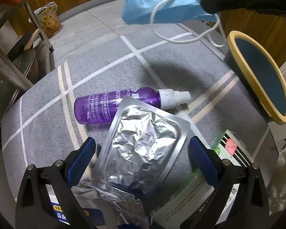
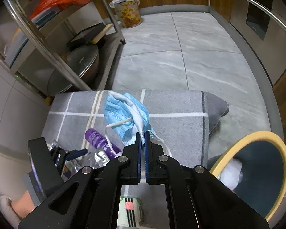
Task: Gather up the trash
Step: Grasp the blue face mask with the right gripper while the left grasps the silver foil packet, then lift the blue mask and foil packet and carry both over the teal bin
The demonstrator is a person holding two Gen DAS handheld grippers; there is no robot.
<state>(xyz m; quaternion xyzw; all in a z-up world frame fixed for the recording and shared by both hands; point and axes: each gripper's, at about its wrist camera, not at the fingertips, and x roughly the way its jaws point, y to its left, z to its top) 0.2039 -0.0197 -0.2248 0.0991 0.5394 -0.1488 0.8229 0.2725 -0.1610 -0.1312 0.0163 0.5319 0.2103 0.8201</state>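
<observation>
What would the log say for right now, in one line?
right gripper: shut on blue mask | left gripper: open over foil pouch | bin: nearby

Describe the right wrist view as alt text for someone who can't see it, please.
The right gripper, shut, pinches a crumpled blue face mask hanging above a grey rug with white lines. A bin with a yellow rim stands at lower right; a purple bottle, foil packets and the left gripper are at lower left.

Your foil pouch (image 1: 143,145) covers part of the purple bottle (image 1: 112,105). The green-and-white box (image 1: 190,196) runs behind your left tool (image 1: 143,147) and off the bottom edge.
</observation>
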